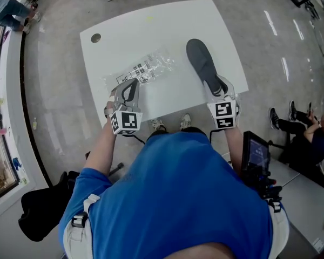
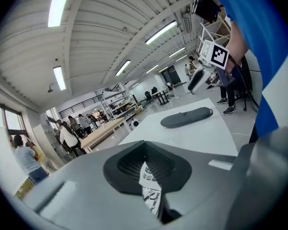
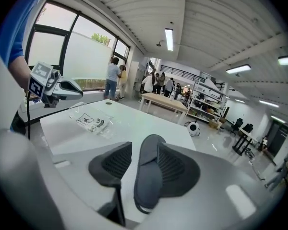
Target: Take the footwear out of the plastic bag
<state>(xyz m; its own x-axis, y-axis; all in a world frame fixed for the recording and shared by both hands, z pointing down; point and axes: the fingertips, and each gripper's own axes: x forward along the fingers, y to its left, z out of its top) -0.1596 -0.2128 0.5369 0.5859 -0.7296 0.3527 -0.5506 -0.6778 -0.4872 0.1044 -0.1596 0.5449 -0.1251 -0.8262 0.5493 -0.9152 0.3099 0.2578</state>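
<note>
A dark grey slipper (image 1: pixel 201 62) lies flat on the white table (image 1: pixel 167 20), right of centre. The clear plastic bag (image 1: pixel 146 68) with black print lies crumpled left of it. My left gripper (image 1: pixel 130 86) is at the bag's near end; in the left gripper view its jaws (image 2: pixel 151 176) are shut on a printed fold of the bag (image 2: pixel 151 190). My right gripper (image 1: pixel 221 89) hovers at the slipper's near end. In the right gripper view the slipper (image 3: pixel 149 176) shows between the parted jaws, with a gap at the left pad (image 3: pixel 113 164).
A round cable hole (image 1: pixel 95 38) sits near the table's far left corner. A black bag (image 1: pixel 43 209) lies on the floor to my left. A screen on a stand (image 1: pixel 255 151) and a seated person (image 1: pixel 305 128) are to my right. More people (image 3: pixel 115 78) stand beyond.
</note>
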